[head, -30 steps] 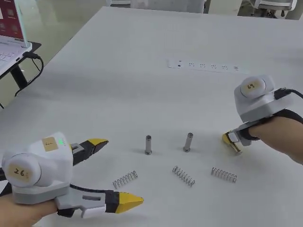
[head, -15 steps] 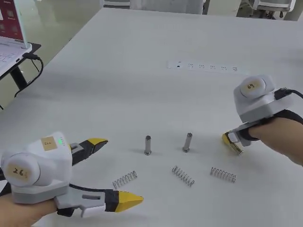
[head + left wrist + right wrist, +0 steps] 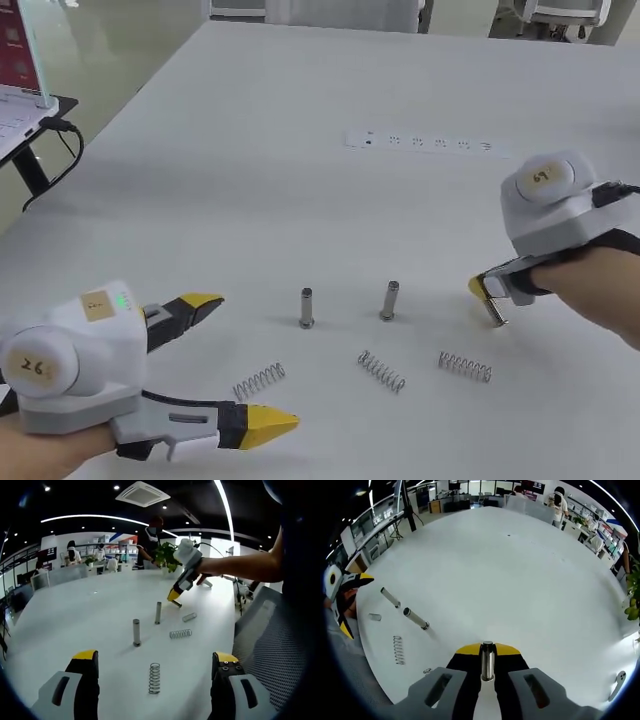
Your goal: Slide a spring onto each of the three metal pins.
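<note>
Two metal pins stand upright on the white table, a left pin (image 3: 306, 307) and a right pin (image 3: 389, 300). In front of them lie three springs: left (image 3: 259, 381), middle (image 3: 382, 370), right (image 3: 465, 367). My right gripper (image 3: 488, 297) hovers low to the right of the pins, shut on a third pin (image 3: 487, 661) that points down toward the table. My left gripper (image 3: 240, 365) rests at the front left, open, with the left spring (image 3: 154, 678) lying between and just beyond its yellow tips. The standing pins (image 3: 136, 632) are farther ahead of it.
A white power strip (image 3: 418, 143) lies flat farther back on the table. A laptop on a stand (image 3: 20, 80) is off the table's left edge. A mesh chair (image 3: 270, 645) is beside the table's near side. People stand at the far end of the room.
The head camera has shifted slightly. Both grippers, the pins and the springs keep their places.
</note>
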`<action>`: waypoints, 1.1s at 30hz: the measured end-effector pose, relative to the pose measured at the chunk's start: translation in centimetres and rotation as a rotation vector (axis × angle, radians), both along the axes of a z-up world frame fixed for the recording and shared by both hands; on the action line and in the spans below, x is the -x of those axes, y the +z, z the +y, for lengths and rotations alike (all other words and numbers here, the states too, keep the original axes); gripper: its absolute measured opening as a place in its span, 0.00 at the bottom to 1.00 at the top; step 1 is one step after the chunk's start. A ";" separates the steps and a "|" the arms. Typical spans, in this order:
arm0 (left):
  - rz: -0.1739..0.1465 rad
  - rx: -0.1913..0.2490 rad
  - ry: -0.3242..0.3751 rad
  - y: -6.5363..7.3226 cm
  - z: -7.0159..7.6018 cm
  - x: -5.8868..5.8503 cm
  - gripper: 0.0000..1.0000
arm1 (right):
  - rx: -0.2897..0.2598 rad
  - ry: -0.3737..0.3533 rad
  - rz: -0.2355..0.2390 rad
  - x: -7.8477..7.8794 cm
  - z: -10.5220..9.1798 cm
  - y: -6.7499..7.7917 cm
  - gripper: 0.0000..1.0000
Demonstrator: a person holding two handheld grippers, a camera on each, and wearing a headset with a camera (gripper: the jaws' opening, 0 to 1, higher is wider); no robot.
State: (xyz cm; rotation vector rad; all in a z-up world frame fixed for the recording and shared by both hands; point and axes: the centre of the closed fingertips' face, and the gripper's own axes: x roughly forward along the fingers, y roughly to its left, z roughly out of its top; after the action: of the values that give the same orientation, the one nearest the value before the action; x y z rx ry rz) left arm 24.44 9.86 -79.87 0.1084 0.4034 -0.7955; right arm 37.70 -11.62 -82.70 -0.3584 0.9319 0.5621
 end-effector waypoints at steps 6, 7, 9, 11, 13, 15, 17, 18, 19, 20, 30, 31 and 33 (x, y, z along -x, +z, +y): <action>-0.003 -0.001 -0.004 0.1 -0.1 0.0 0.91 | -0.013 0.000 -0.017 0.3 -0.1 0.8 0.05; -0.003 -0.001 -0.005 0.1 -0.1 0.0 0.91 | -0.016 0.000 -0.020 0.3 -0.1 0.9 0.05; -0.002 -0.002 -0.006 0.1 -0.1 0.1 0.91 | -0.020 0.000 -0.025 0.3 0.0 1.0 0.05; -0.003 -0.001 -0.006 0.2 -0.1 0.1 0.91 | -0.020 0.000 -0.027 0.4 -0.1 1.0 0.05; -0.004 -0.002 -0.006 0.2 -0.1 0.1 0.91 | -0.019 0.000 -0.030 0.5 -0.1 1.0 0.05; -0.007 -0.003 -0.007 0.3 -0.1 0.1 0.91 | -0.023 0.002 -0.037 0.7 -0.1 1.2 0.05; -0.007 -0.003 -0.007 0.3 -0.1 0.1 0.91 | -0.026 0.002 -0.040 0.8 0.0 1.2 0.05; -0.006 -0.004 -0.007 0.3 -0.1 0.1 0.91 | -0.026 0.002 -0.042 0.9 -0.1 1.3 0.05; -0.005 -0.004 -0.008 0.3 -0.1 0.1 0.91 | -0.026 0.002 -0.044 0.9 -0.1 1.3 0.05; -0.005 -0.005 -0.010 0.3 -0.1 0.1 0.91 | -0.027 0.003 -0.046 1.1 -0.1 1.3 0.05; -0.005 -0.008 -0.018 0.3 -0.2 0.2 0.90 | -0.034 -0.004 -0.056 1.9 -0.5 1.7 0.05; -0.006 -0.008 -0.018 0.4 -0.2 0.2 0.90 | -0.034 -0.005 -0.056 1.9 -0.5 1.7 0.05; -0.005 -0.008 -0.019 0.4 -0.3 0.2 0.90 | -0.031 -0.003 -0.056 2.0 -0.6 1.7 0.05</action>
State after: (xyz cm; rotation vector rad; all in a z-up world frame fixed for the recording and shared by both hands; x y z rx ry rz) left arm 24.25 9.60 -79.50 0.1223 0.4012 -0.8125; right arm 35.72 -12.20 -81.00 -0.3428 0.8689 0.5608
